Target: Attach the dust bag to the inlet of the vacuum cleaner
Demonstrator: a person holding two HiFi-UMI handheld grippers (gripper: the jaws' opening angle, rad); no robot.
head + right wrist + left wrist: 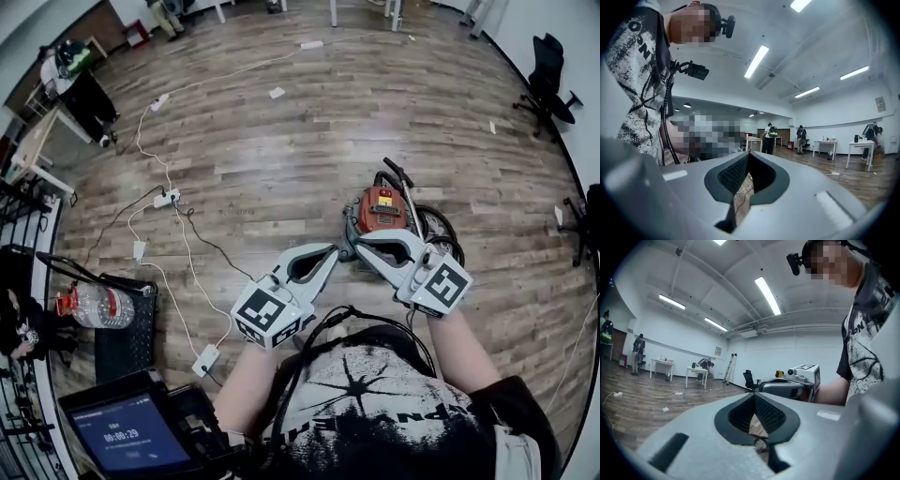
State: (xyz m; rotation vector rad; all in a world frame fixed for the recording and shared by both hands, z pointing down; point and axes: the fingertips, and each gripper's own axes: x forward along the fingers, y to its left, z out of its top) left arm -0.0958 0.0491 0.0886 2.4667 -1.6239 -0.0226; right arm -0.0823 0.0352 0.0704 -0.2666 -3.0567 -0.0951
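Printed shirt (375,403) nearest; both arms are held out over the wooden floor (281,150). Left tool (330,255) and right tool (367,241) are noted clenched on nothing, tips nearly meeting; only floor is seen through the pad gaps. Red vacuum cleaner (382,208) is stood on the floor just beyond and below both tool tips. No dust bag or inlet can be made out. Step is judged as approach, nothing grasped. Next move is judged to call for the bag to be located and the tools released to take it.
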